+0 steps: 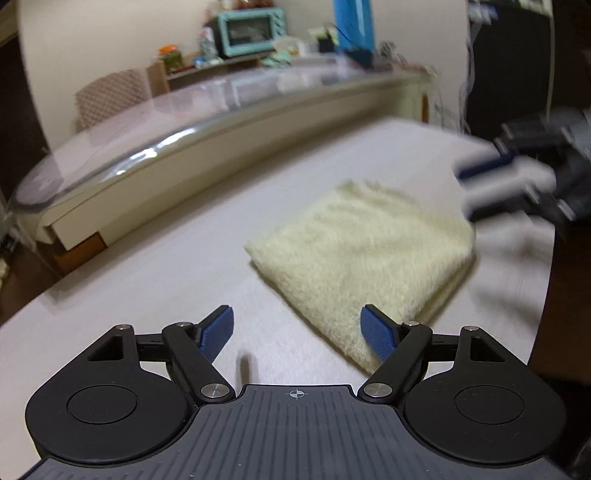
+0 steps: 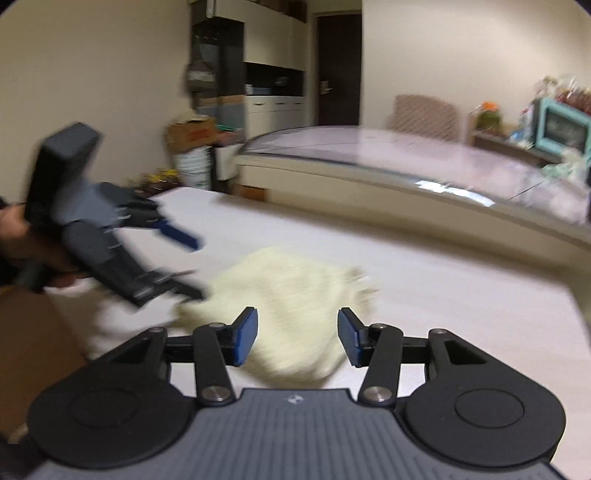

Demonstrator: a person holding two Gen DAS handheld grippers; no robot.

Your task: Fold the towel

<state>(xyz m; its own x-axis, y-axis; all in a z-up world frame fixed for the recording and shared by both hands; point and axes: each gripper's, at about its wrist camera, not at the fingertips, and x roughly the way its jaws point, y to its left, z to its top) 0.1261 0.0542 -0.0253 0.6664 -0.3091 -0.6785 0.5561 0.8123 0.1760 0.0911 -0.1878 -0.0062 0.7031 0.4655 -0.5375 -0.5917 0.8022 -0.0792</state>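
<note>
A pale yellow towel lies folded into a thick rectangle on the white table. In the left wrist view my left gripper is open above the towel's near corner, with nothing between its blue pads. My right gripper shows blurred at the towel's far right edge. In the right wrist view the right gripper is open over the near part of the towel, its pads apart from the cloth. The left gripper, held by a hand, hovers open at the towel's left edge.
A long glass-topped counter runs behind the table. Beyond it stand a teal toaster oven, a patterned chair and shelf clutter. Boxes and a white bucket sit by the far wall. The table's edge is close on the right.
</note>
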